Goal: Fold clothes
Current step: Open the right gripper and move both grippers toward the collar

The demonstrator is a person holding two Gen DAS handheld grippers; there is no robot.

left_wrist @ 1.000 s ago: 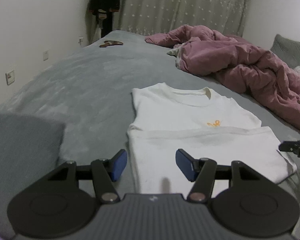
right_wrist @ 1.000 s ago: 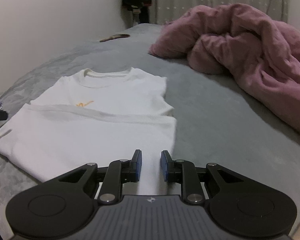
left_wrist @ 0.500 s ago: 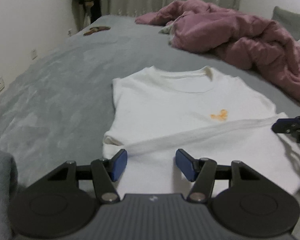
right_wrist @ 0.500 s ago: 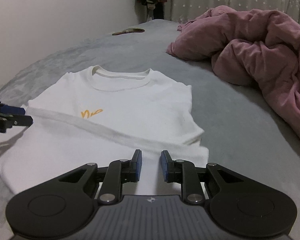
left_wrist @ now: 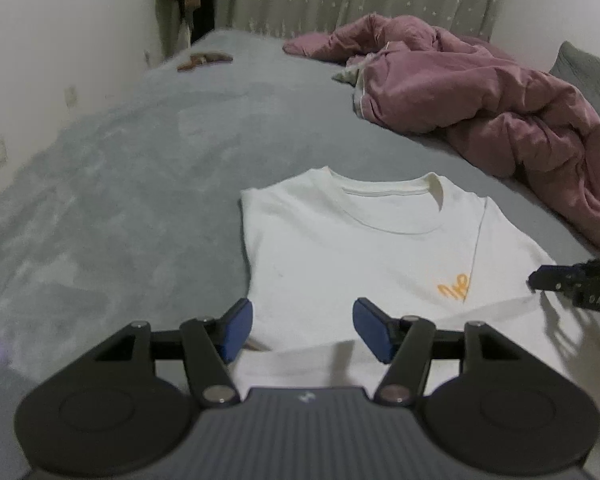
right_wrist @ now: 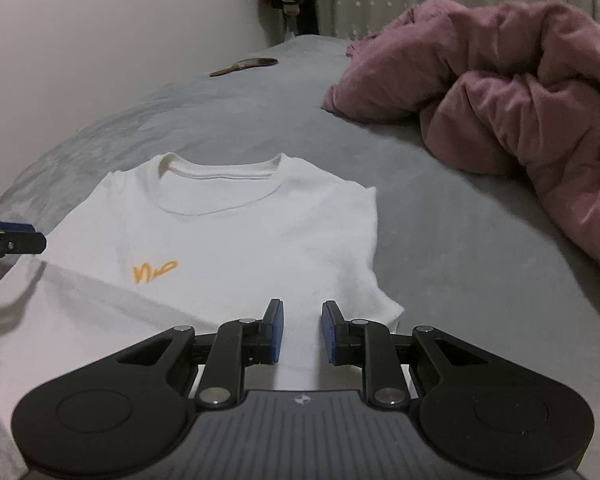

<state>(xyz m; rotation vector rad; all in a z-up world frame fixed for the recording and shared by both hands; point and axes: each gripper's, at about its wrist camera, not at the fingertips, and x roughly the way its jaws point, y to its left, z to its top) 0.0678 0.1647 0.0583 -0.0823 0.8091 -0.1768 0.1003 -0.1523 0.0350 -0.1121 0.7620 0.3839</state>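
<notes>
A white T-shirt (left_wrist: pixel 360 248) with a small orange logo (left_wrist: pixel 454 284) lies flat on the grey bed, collar away from me. Its lower part is folded up, and the folded edge runs just below the logo. My left gripper (left_wrist: pixel 302 312) hovers over the shirt's left side above that edge, open wide with nothing between its blue pads. My right gripper (right_wrist: pixel 302 312) is over the shirt (right_wrist: pixel 240 232) near its right side, jaws a narrow gap apart and empty. Each gripper's tip shows at the edge of the other's view.
A crumpled pink duvet (left_wrist: pixel 480 100) fills the bed's right side, close to the shirt's right edge (right_wrist: pixel 520 100). A brown flat object (left_wrist: pixel 204 60) lies far back. A white wall runs along the left. A grey pillow (left_wrist: pixel 588 72) sits at the far right.
Both grippers have moved forward over the shirt toward its collar, so the folded edge now lies under the fingertips. The jaws look the same width and the shirt has not shifted.
</notes>
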